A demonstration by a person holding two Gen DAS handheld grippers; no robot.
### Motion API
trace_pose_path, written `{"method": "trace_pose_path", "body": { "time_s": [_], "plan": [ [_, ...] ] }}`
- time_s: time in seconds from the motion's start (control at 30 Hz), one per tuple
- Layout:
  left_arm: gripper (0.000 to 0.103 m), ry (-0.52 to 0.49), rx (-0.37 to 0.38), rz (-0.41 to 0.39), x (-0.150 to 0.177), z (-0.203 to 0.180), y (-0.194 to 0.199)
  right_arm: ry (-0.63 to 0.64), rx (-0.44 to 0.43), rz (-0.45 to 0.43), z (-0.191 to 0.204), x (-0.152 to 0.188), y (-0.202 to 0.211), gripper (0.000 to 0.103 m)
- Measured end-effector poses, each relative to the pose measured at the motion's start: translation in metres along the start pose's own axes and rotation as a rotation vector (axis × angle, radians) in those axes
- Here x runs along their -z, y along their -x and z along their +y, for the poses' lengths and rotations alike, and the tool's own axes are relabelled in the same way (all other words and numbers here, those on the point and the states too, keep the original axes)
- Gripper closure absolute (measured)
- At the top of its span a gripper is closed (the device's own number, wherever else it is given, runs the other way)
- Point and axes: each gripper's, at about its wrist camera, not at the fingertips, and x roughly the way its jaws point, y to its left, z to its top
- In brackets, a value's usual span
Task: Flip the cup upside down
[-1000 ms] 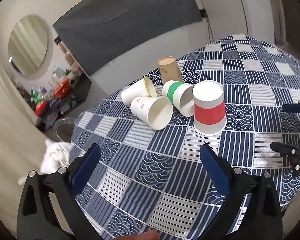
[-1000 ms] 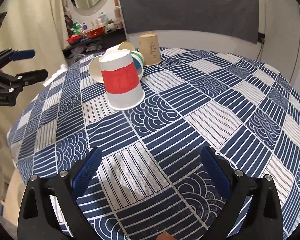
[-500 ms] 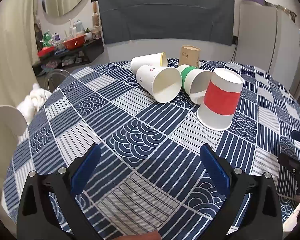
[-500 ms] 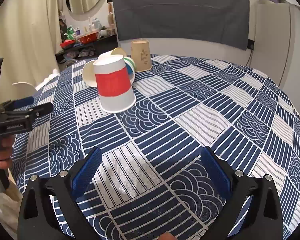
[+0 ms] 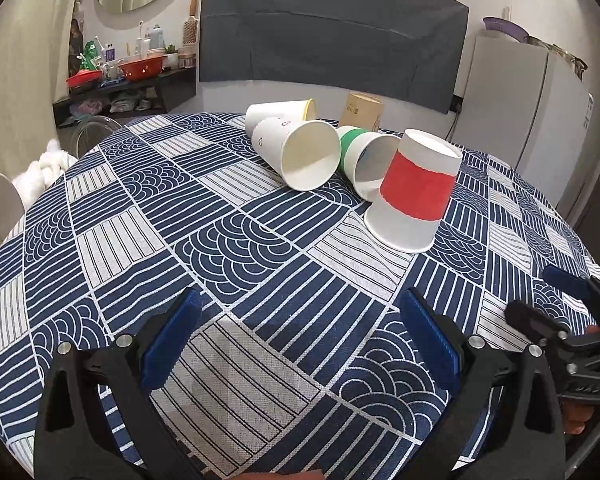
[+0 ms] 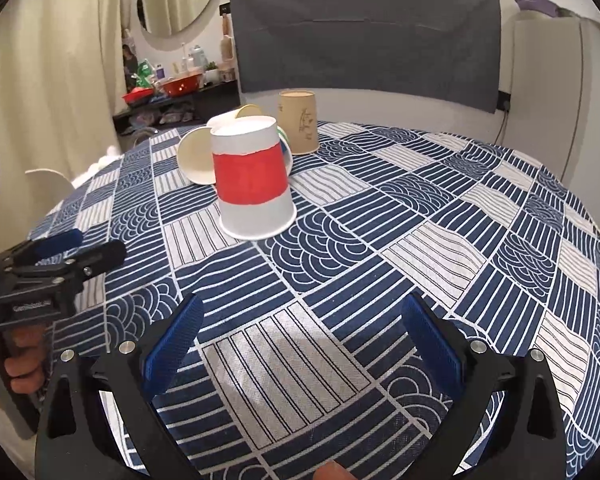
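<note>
Partly hidden behind the red-banded cup point(image 6: 252, 184), a green-banded cup point(image 5: 362, 156) probably lies sideways; both claws spread, empty.

A red-banded cup point(image 6: 253, 184) is shown mouth-down on the patterned tablecloth point(image 6: 440, 216). Behind it, touching or nearly so, white cups point(image 6: 194, 160) lie on their sides; a brown cup point(image 6: 299, 121) is set inverted behind and to its right. The right gripper point(image 6: 300, 336) is held wide apart, nearer than the red-banded cup. The left gripper point(image 6: 66, 249) is seen to that cup's left, apart from it.
</note>
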Motion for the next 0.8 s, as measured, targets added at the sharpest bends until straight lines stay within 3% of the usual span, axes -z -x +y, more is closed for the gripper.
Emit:
{"method": "trace_pose_path", "body": {
  "time_s": [0.23, 0.53, 0.8],
  "plan": [
    [0.006, -0.027, -0.012, -0.013, 0.004, -0.006, 0.003, 0.021, 0.059, 0.014, 0.008, 0.006, -0.005, 0.008],
    [0.006, -0.092, -0.052, -0.048, 0.009, -0.016, 0.008, 0.019, 0.068, 0.001, 0.008, 0.009, -0.003, 0.008],
    [0.006, -0.095, -0.050, -0.012, 0.008, -0.014, 0.003, 0.018, 0.056, -0.004, 0.007, 0.010, -0.002, 0.008]
  ]
}}
